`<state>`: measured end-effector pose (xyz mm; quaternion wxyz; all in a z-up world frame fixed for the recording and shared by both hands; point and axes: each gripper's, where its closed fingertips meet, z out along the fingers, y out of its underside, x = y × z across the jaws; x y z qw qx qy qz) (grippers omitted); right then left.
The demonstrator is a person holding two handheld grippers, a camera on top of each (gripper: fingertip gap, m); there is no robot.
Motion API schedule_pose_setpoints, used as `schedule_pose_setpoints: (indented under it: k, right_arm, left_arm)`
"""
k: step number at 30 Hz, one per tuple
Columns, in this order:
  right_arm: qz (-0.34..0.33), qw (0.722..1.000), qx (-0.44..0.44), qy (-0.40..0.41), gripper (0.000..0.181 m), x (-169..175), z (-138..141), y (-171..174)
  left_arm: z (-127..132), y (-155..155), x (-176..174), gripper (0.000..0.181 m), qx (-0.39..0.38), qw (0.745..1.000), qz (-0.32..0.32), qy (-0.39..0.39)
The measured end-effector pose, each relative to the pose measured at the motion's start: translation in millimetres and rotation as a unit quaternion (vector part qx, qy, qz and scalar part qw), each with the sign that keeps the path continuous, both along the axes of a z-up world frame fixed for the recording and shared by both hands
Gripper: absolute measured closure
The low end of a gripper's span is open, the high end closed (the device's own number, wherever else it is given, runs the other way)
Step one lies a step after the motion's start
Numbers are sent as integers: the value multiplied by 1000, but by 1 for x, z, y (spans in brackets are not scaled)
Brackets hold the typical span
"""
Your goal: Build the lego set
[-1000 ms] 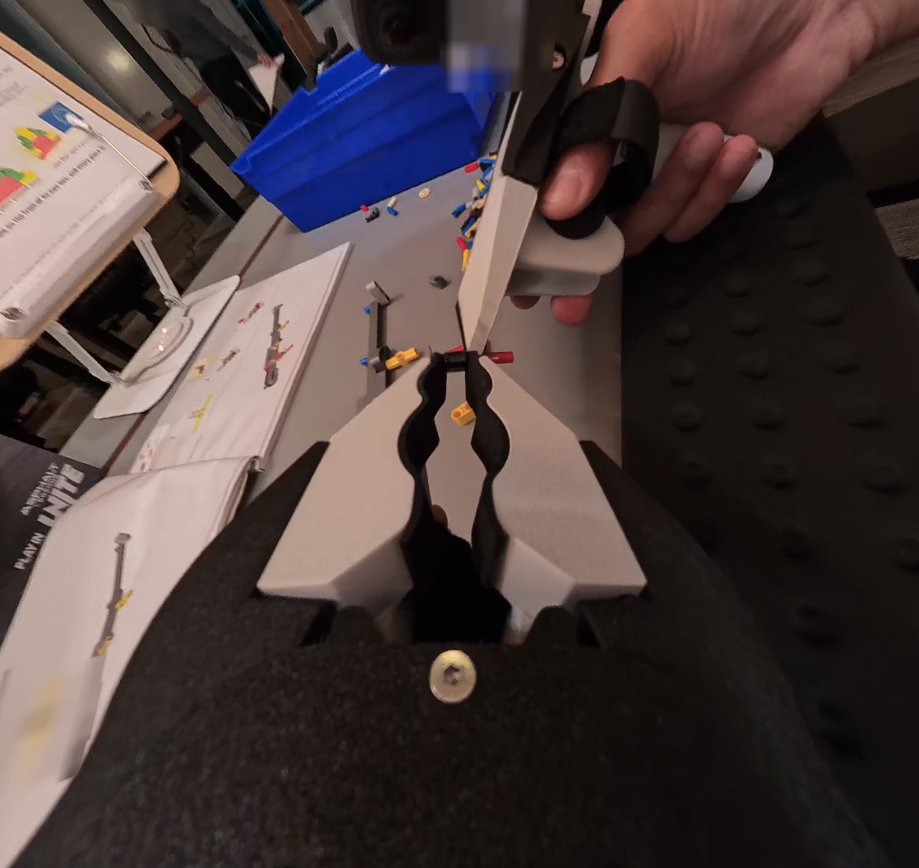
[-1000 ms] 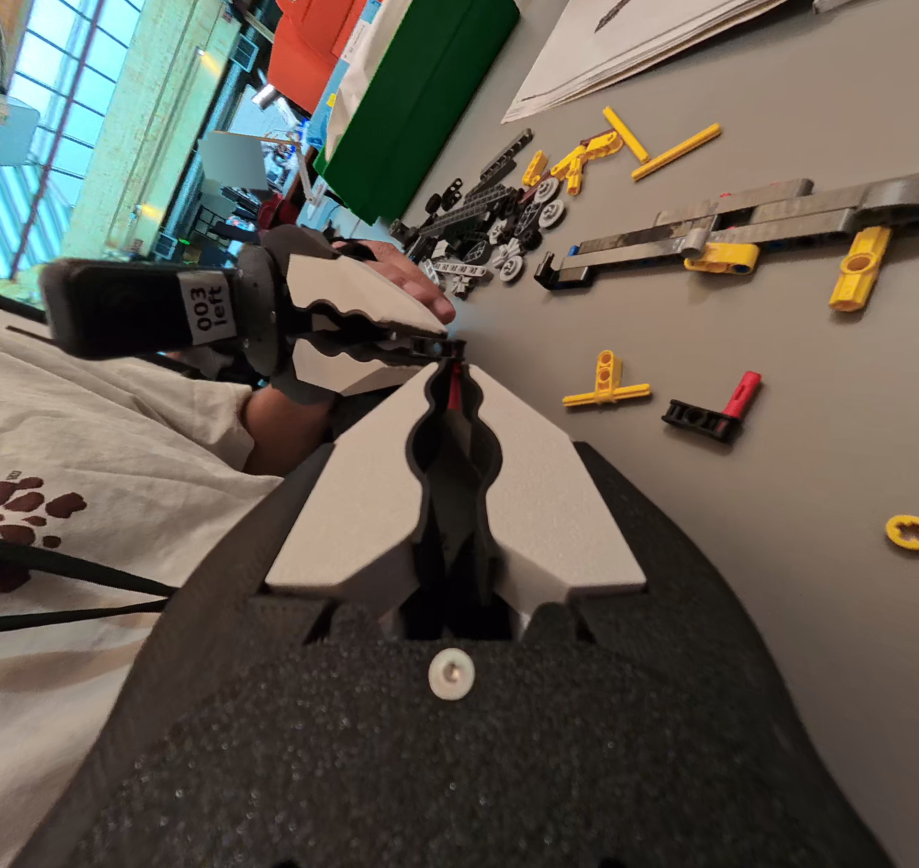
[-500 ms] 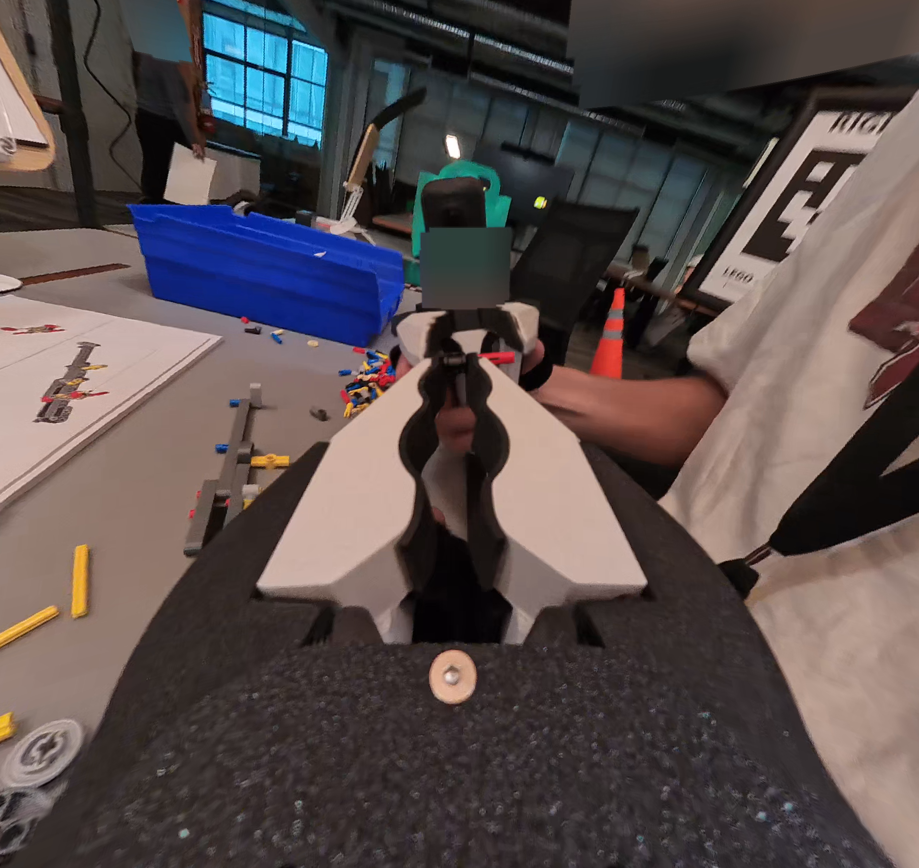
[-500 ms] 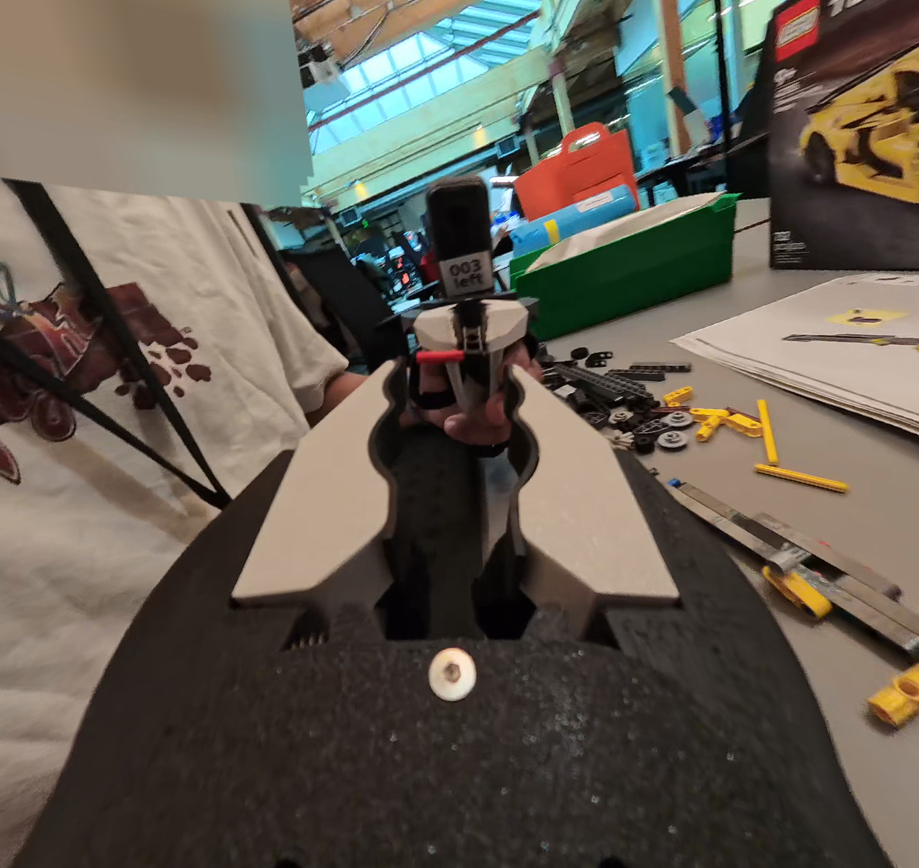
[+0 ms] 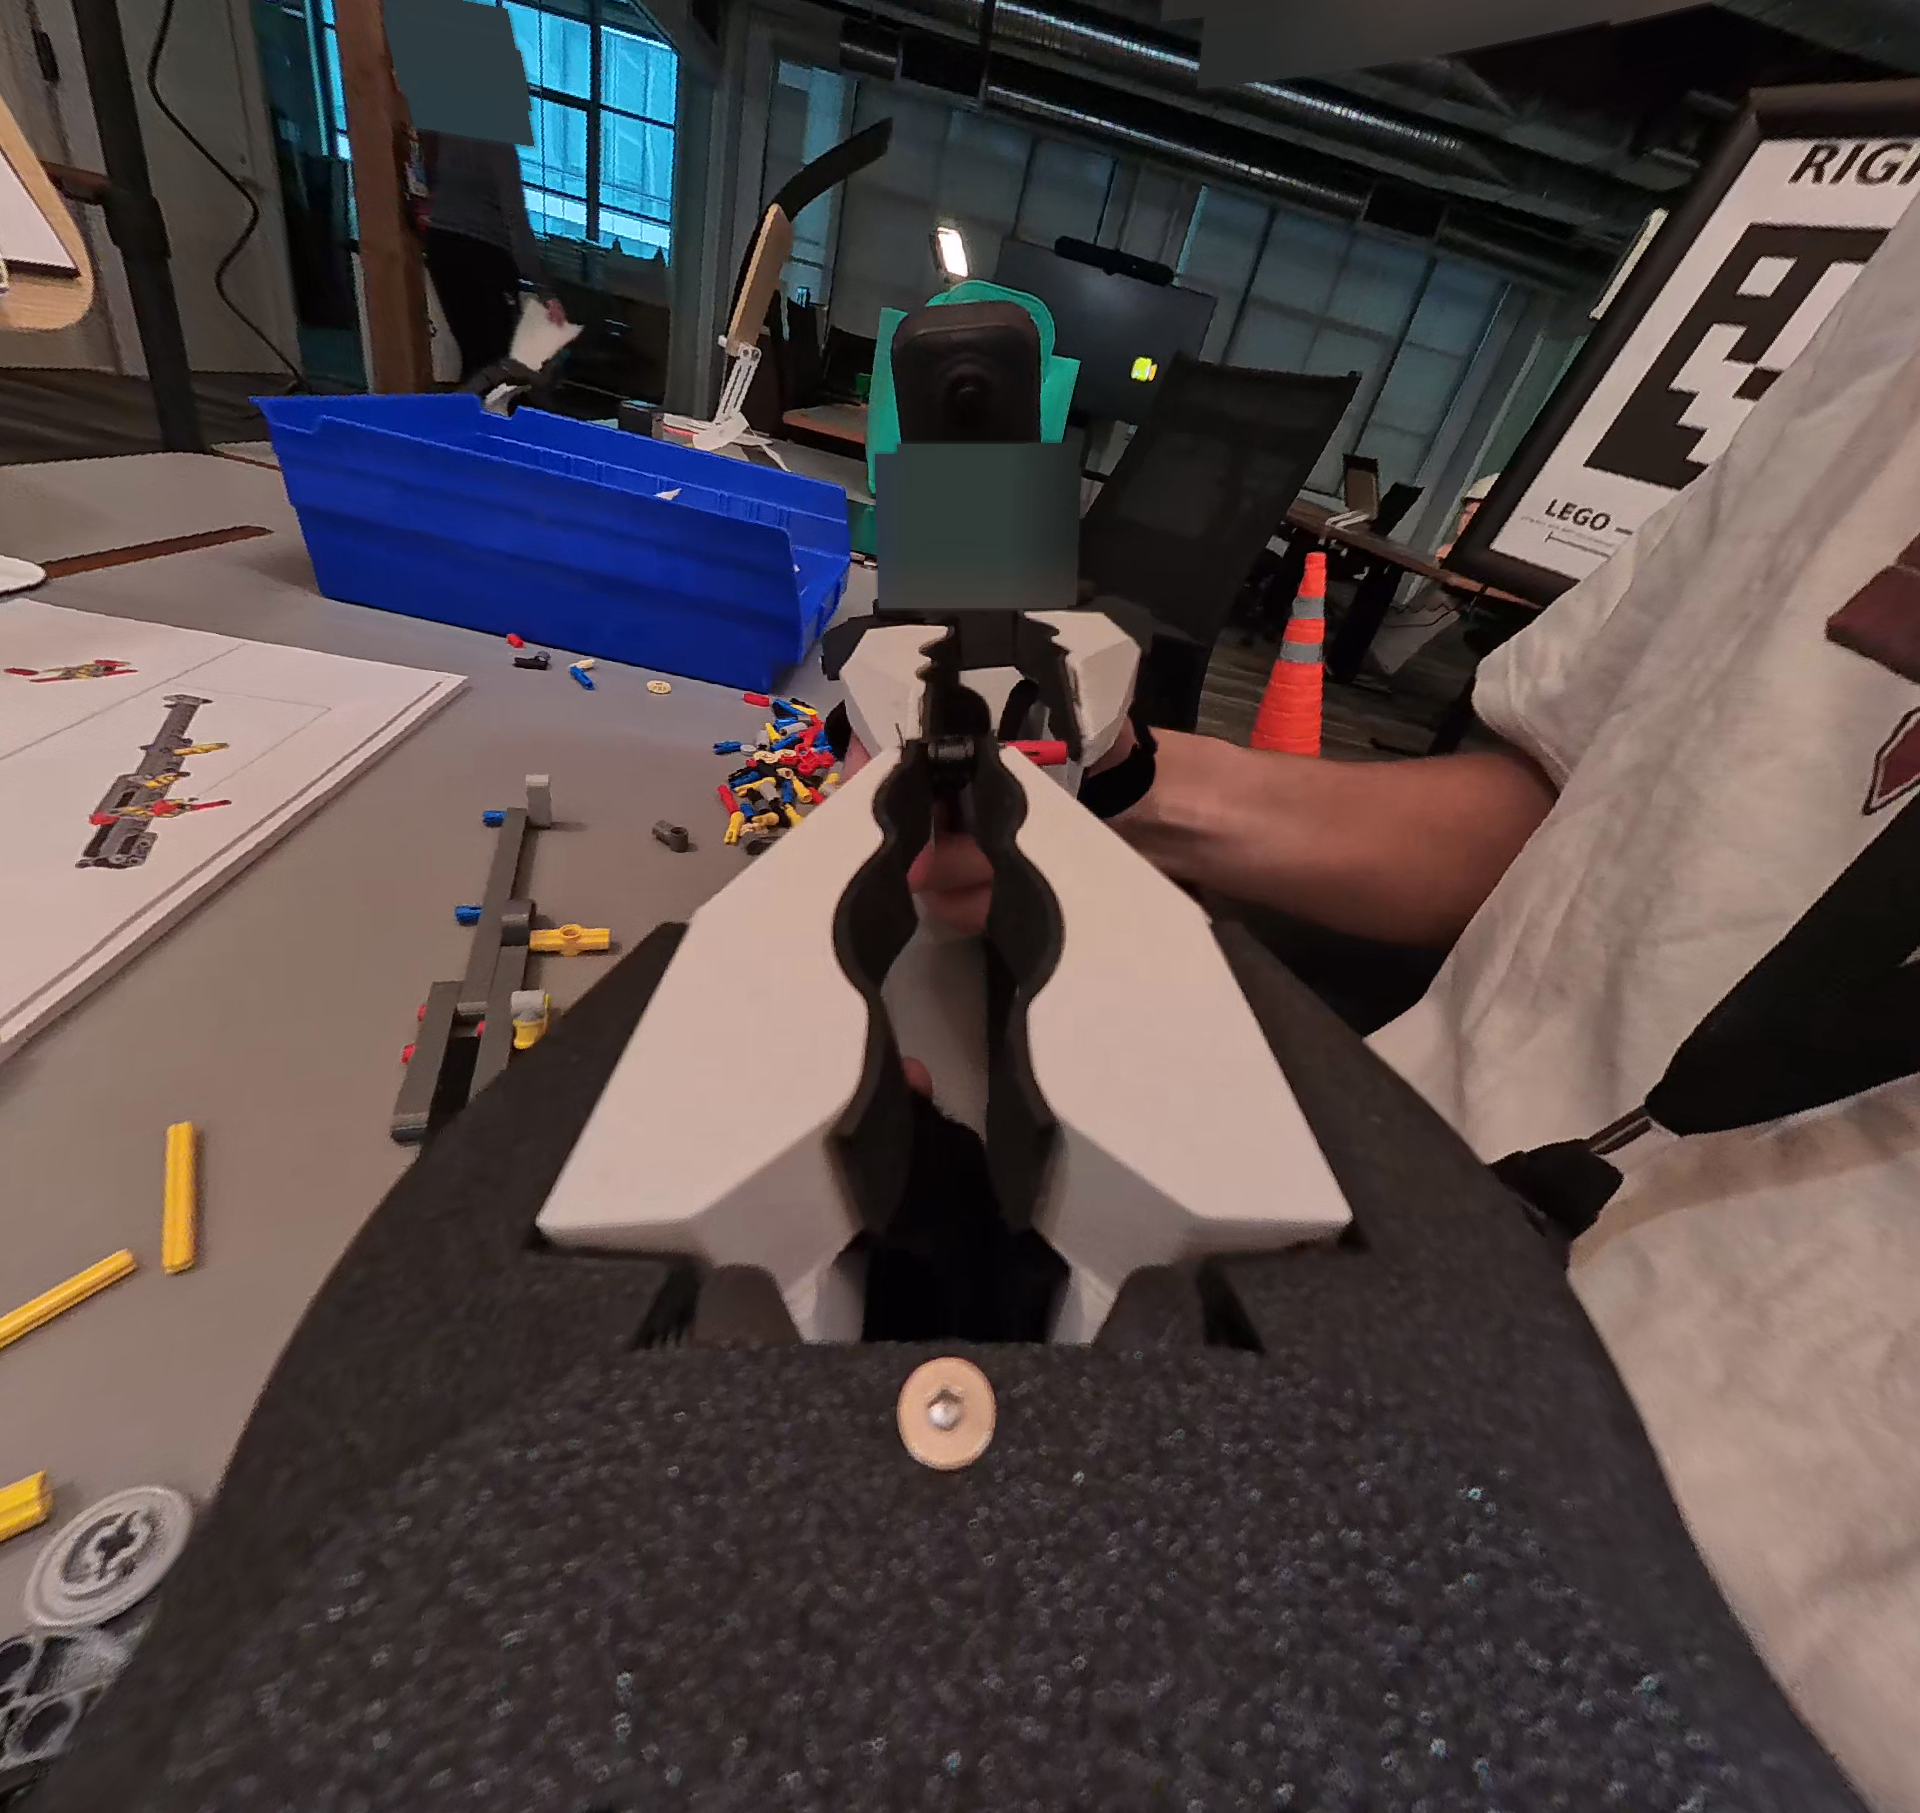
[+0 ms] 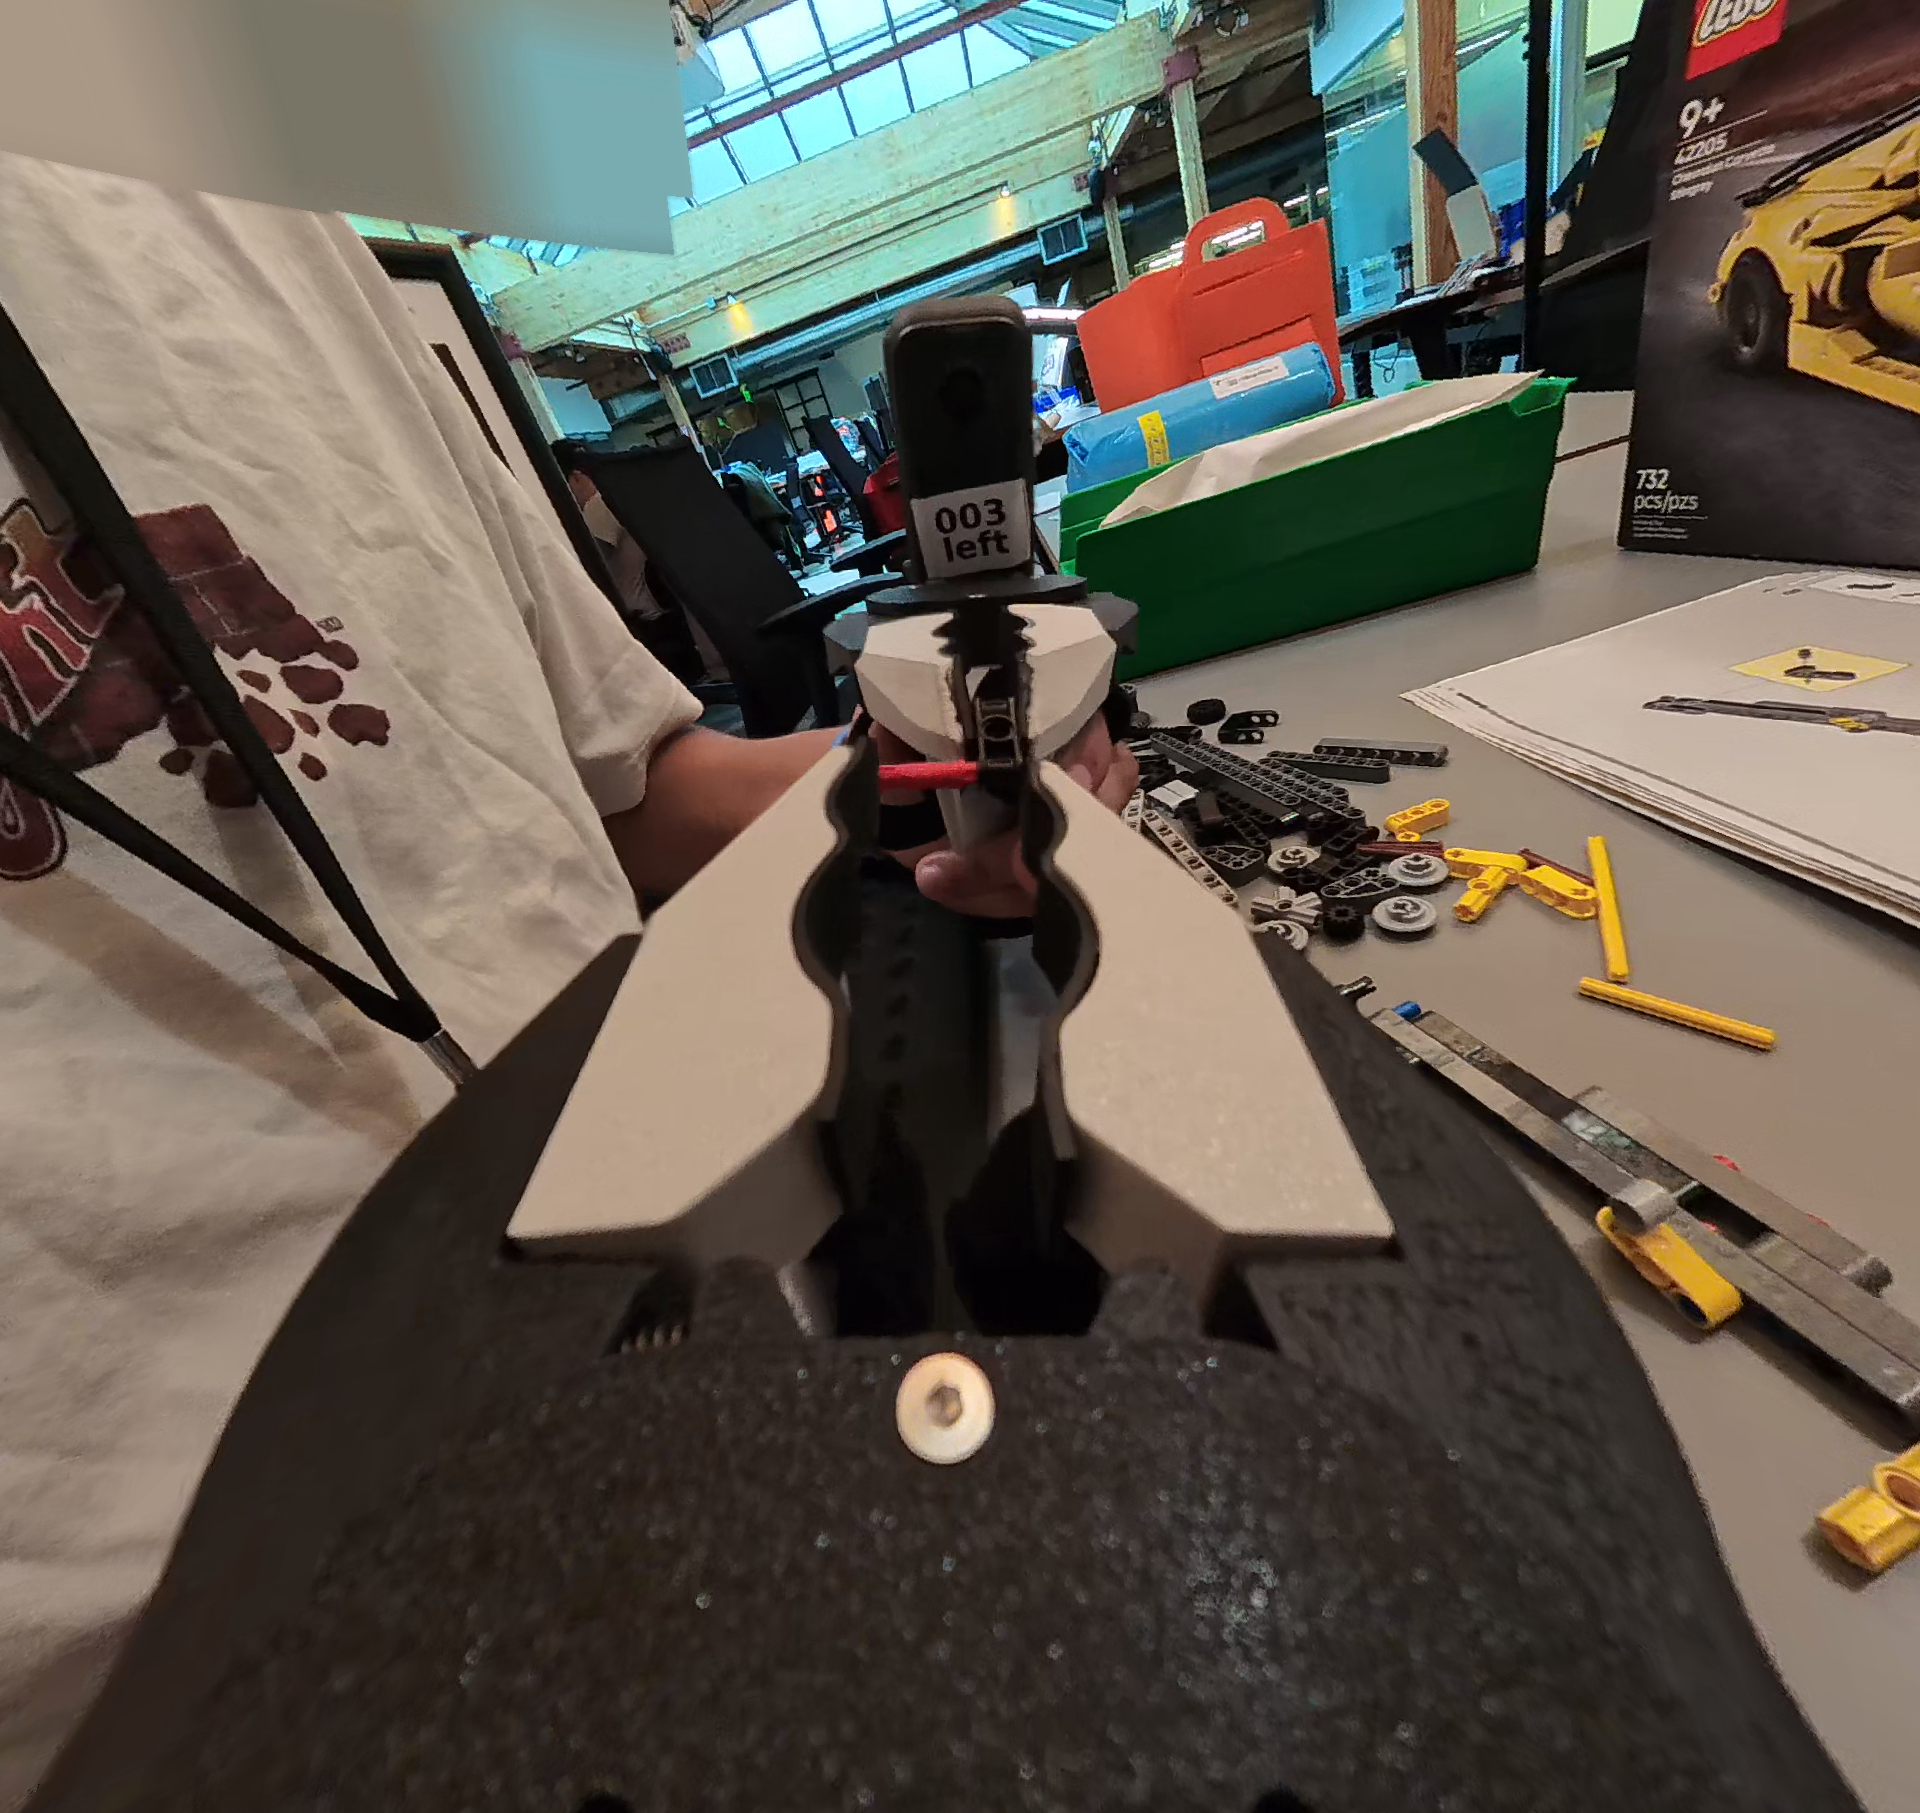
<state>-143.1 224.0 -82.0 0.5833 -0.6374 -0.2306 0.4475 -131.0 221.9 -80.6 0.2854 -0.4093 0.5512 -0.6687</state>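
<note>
My left gripper [image 5: 948, 753] is shut on a small black lego beam [image 6: 995, 724] and holds it in the air above the table. A red axle [image 6: 925, 774] sticks out sideways from the beam; it also shows in the left wrist view [image 5: 1031, 750]. My right gripper [image 6: 943, 771] is open and empty and faces the left gripper [image 6: 992, 688] tip to tip, with its fingertips on either side of the beam and axle. It appears head-on in the left wrist view [image 5: 977, 683]. A long grey lego assembly [image 5: 488, 953] lies on the grey table [image 5: 312, 1088], also seen in the right wrist view [image 6: 1662, 1192].
An open instruction booklet [image 5: 156, 776] [image 6: 1714, 724], a blue bin [image 5: 561, 537], a green bin [image 6: 1330, 516] and the set's box [image 6: 1787, 257] ring the table. Loose parts lie about: coloured pins [image 5: 774, 776], black and grey pieces [image 6: 1299, 828], yellow axles [image 6: 1605, 906]. The person's torso is close by. The grippers are tip to tip, or close to it. The long grey lego assembly [image 5: 488, 953] is about 20 centimeters from both grippers' fingertips.
Both grippers lifted and swung level to face each other. My right gripper opened and let go of the red axle, which now stays in the beam held by my left gripper.
</note>
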Motion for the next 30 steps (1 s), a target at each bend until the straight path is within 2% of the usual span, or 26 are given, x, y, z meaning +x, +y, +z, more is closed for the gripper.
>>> schedule_pose_setpoints:
  k: [6, 9, 11, 14, 17, 19, 24, 25, 28, 30]
  right_arm:
    - [4, 1000, -9, 2, 158, 2, -2, -1]
    - [22, 998, -46, 23, 158, 3, -4, 1]
    - [37, 995, -79, 50, 158, 6, -5, 4]
    - [74, 983, -147, 83, 158, 9, -11, 4]
    - [113, 970, -194, 89, 158, 11, -17, 0]
    - [124, 966, -210, 82, 158, 12, -21, -2]
    - [145, 958, -237, 71, 158, 8, -32, -5]
    - [146, 958, -237, 73, 158, 7, -32, -5]
    - [114, 964, -236, 55, 157, 11, -38, 3]
    - [52, 978, -199, 41, 141, 28, -33, 13]
  left_arm:
    - [-2, -2, 1, 175, 26, 1000, 12, -3]
    - [-6, 1, 2, 174, 62, 998, 25, 4]
    - [-12, 5, 4, 164, 154, 986, 66, -9]
    - [-23, 4, 6, 150, 313, 943, 112, -30]
    - [-30, 6, 8, 163, 385, 914, 125, -26]
    - [-29, 8, 6, 172, 392, 912, 119, -21]
    - [-36, 6, 5, 166, 405, 909, 97, -14]
    - [-37, 5, 5, 174, 408, 908, 93, -12]
    - [-46, 10, 7, 175, 417, 904, 96, 14]
    - [-51, 21, 12, 175, 388, 914, 114, 45]
